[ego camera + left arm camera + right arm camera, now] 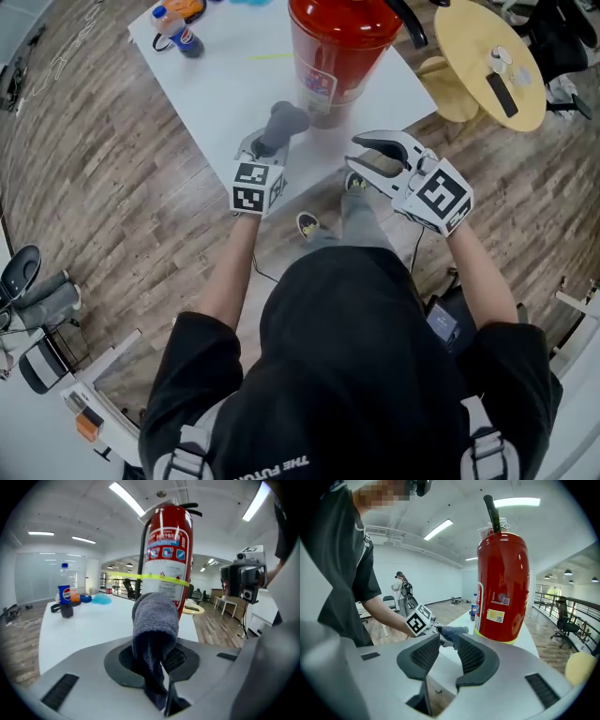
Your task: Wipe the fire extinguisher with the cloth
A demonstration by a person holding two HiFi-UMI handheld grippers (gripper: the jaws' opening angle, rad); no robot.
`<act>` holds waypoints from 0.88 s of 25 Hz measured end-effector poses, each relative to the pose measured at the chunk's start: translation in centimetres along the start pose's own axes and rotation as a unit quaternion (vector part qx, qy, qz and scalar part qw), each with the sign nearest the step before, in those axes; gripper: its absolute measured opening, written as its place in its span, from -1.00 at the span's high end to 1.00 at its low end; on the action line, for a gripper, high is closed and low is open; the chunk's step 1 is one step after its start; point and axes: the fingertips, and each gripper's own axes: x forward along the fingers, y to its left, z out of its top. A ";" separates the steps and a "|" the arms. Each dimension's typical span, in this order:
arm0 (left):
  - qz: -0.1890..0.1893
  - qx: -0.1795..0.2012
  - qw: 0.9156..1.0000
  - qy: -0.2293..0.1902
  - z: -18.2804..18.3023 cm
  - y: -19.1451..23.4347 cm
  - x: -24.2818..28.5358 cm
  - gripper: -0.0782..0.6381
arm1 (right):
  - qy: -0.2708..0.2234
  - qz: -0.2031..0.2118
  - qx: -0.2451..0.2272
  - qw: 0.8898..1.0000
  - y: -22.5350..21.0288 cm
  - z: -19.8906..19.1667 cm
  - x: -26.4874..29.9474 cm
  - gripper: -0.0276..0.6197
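Wooden floor boards (112,187) run all around a white table (225,94); the big red fire extinguisher (337,47) stands upright on that table, near the edge closest to the person; a soda bottle (178,28) stands far back on the table, well apart from it; a round wooden table (487,56) sits off to the right.

The left gripper (270,142) is over the white table; its jaws are squeezed tight on the grey cloth (279,127); in the left gripper view the cloth (154,620) pokes up from between the jaws in a soft, bunched lump, and the fire extinguisher (166,550) stands right behind it; from the right gripper view the cloth (452,632) looks just beside the red tank (504,588), with a little gap between them.

The right gripper (359,159) is by the table edge, in front of the fire extinguisher and to the right of the cloth; its jaws stand wide apart; nothing is held between them, and the pads (471,656) touch nothing; it is apart from the red tank.
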 end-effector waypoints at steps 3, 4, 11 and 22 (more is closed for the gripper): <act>-0.043 0.037 0.998 0.034 -1.0 -3.3 2.7 0.54 | 0.001 -0.013 0.014 1.000 0.0 -0.5 -0.7 0.52; -0.054 0.049 0.996 0.050 -1.6 -4.3 3.2 0.54 | 0.003 -0.015 0.016 1.000 0.1 -0.6 -0.7 0.52; -0.041 -0.008 0.988 0.147 -5.5 -4.5 6.1 0.54 | 0.021 -0.026 0.022 0.999 -0.4 -2.0 -1.3 0.53; 0.031 -0.008 0.983 0.179 -2.8 5.9 8.3 0.56 | 0.052 -0.048 0.017 0.997 -0.8 -5.1 -2.9 0.53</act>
